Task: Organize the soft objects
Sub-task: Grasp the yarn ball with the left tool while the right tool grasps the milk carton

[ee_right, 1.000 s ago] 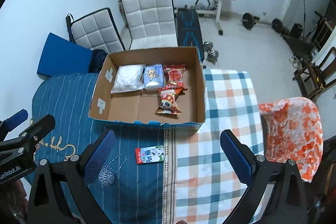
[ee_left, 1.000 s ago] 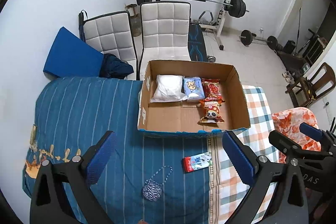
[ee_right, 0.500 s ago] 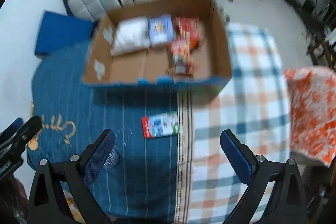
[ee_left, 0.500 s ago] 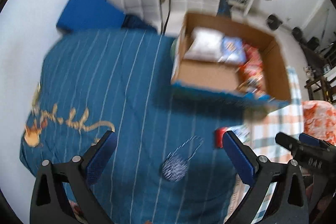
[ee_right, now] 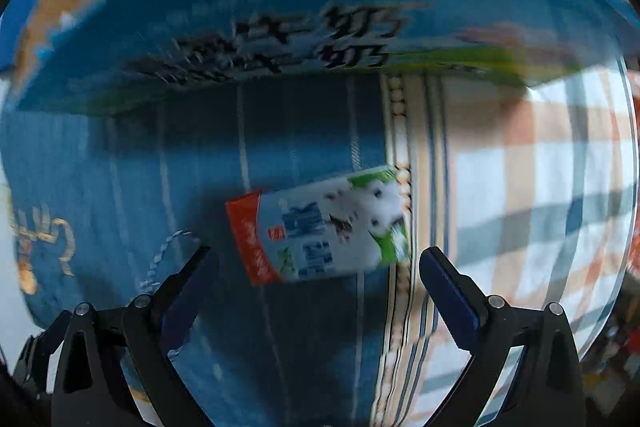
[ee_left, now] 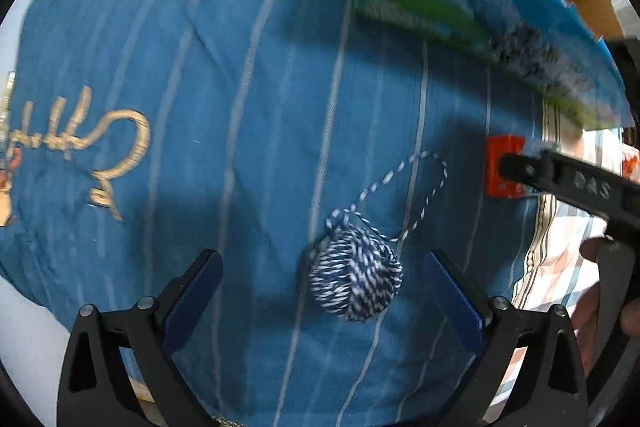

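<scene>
A blue-and-white yarn ball (ee_left: 356,277) with a loose loop of string lies on the blue striped bedspread (ee_left: 200,107). My left gripper (ee_left: 320,291) is open, low over it, with the ball between its fingers. A tissue packet (ee_right: 320,227) with a red end and a white dog picture lies on the bedspread near the checked cloth (ee_right: 540,187). My right gripper (ee_right: 316,287) is open just in front of the packet. The packet's red end (ee_left: 504,167) shows in the left wrist view behind the right gripper's finger (ee_left: 568,181).
The cardboard box's printed blue and green front wall (ee_right: 280,39) stands close behind the packet; it also shows in the left wrist view (ee_left: 480,15), upper right. Gold embroidery (ee_left: 80,143) marks the bedspread at the left.
Both grippers have dropped from high above the bed to just over the bedspread. The left one now straddles the yarn ball, the right one is at the tissue packet. Both stay open.
</scene>
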{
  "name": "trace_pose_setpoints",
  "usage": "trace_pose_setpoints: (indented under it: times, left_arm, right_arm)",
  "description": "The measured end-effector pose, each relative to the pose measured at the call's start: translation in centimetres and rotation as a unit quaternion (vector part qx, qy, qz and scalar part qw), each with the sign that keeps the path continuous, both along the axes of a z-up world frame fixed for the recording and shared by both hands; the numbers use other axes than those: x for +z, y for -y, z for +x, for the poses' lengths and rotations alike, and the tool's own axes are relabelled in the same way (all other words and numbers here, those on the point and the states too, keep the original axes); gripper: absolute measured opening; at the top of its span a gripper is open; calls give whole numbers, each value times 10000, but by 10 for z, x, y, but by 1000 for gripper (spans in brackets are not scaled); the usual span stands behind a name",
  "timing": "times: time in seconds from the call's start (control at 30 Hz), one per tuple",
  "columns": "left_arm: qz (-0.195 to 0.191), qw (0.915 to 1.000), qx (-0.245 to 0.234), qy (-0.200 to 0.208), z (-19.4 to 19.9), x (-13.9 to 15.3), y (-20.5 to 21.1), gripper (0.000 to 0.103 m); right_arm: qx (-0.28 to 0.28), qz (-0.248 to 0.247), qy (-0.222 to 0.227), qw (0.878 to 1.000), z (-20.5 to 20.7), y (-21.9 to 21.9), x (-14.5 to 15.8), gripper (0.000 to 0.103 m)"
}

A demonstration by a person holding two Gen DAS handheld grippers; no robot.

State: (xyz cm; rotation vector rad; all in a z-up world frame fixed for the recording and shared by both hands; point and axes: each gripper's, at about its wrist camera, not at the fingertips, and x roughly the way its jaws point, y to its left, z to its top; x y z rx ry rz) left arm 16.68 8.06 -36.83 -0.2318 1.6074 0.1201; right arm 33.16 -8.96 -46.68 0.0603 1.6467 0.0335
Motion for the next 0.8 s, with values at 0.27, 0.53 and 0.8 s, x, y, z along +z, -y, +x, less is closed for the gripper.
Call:
trace_pose_setpoints:
  times: [0.27,0.53,0.8]
  left_arm:
    - [-112,9989,-381,-259,-1,-40,26,81]
    - [250,9973,-676,-127,-5,-51,53,55]
    - [318,9971,-682,-72,3,-49,71,56]
  right_arm:
    - [257,-234,-152,9993,-5,-5,-29,94]
    - [19,-471,-461,9978,-57,58,-29,94]
    - [-415,-411,-539,9968,-75,83,-44,95]
